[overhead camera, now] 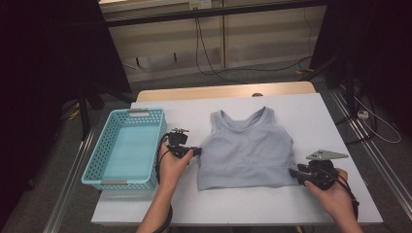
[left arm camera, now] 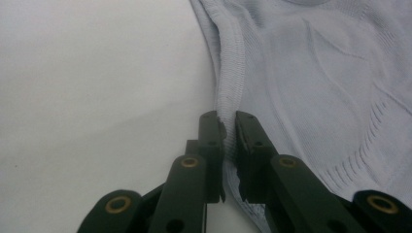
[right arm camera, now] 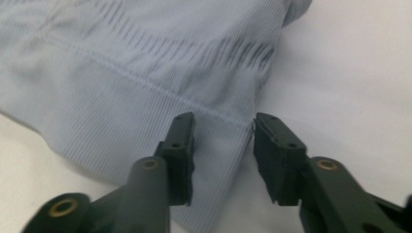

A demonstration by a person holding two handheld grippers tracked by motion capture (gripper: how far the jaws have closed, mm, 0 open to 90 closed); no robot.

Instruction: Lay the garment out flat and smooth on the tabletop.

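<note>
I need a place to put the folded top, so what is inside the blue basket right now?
The blue basket holds nothing that shows: its light blue floor lies bare. Its near wall covers a thin strip of that floor, so something small and flat there could go unseen. The grey top lies on the table beside it.

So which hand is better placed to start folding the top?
Probably the left. Its tongs are already pinched on the side seam of the grey top, while the right tongs stand open around the hem corner, gripping nothing.
</note>
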